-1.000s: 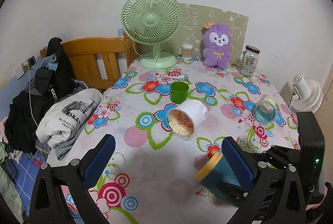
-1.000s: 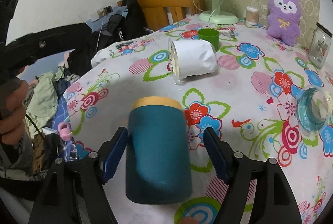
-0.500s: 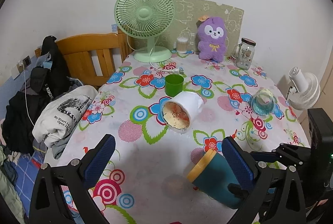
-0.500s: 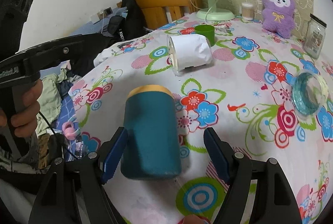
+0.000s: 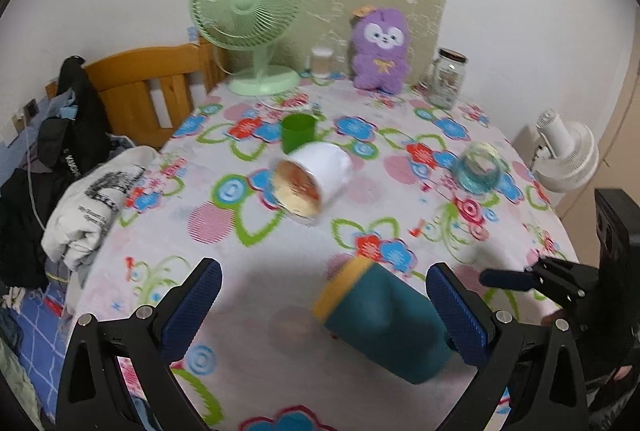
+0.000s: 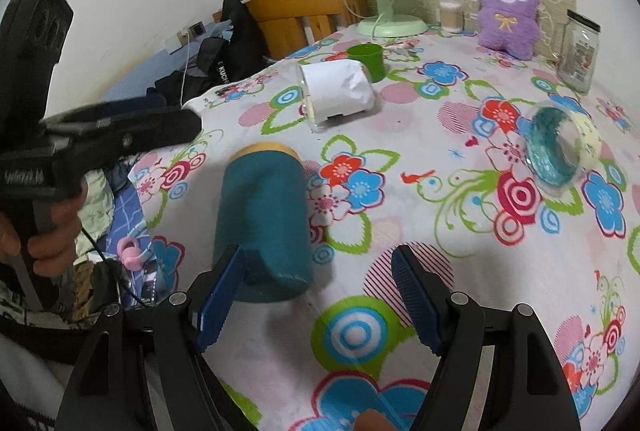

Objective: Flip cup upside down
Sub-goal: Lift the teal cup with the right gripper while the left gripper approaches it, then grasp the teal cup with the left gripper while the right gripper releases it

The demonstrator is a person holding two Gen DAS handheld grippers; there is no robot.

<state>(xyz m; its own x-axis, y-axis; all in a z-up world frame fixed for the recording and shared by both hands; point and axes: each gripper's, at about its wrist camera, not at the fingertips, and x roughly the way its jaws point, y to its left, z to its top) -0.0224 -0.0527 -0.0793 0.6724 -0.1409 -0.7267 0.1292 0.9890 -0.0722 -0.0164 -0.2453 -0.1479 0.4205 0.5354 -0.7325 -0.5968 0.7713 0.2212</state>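
The teal cup (image 6: 262,223) with a yellow rim lies on its side on the flowered bench (image 6: 460,231), rim pointing away toward the fan. The right claw (image 6: 320,295) is wide open; its left pad looks to be at the cup's base and the right pad stands clear, so it grips nothing. In the left wrist view the same cup (image 5: 380,319) lies tilted just beside the right pad of the left claw (image 5: 324,307), which is also wide open and empty. Farther back on the bench a white cup (image 5: 310,183) lies on its side, with a green cup (image 5: 298,133) upright just behind it. A clear glass (image 6: 558,147) lies on its side to the right. A green fan (image 5: 248,19), a purple plush toy (image 5: 382,51) and a glass jar (image 5: 448,79) stand along the back edge.
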